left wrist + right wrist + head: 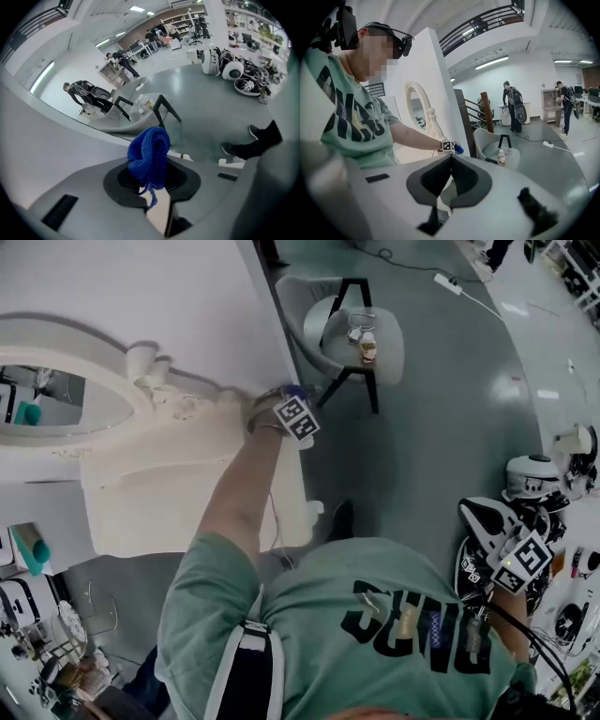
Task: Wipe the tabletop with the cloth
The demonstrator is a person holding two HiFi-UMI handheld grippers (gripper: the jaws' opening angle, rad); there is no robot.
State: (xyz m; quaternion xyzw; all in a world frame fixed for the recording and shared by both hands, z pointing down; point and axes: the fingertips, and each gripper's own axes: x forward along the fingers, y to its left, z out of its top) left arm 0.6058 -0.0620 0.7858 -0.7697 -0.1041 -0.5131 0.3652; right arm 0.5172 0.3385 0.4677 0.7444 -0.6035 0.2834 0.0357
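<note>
Cream tabletop (178, 484): far right corner borders open grey floor (450, 427). Left gripper (151, 185) there, jaws pinched on blue knitted cloth (150, 154). Right gripper (449, 164): jaws together, empty.

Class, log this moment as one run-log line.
left gripper: shut on blue cloth | right gripper: shut, empty, away from table

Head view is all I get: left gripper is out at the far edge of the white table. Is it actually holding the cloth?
Observer: Yes. The left gripper view shows the left gripper shut on the blue cloth, which is bunched up between its jaws.
Operator: Right one carrying anything?
Observer: No. In its own view the right gripper has its jaws together with nothing between them.
</note>
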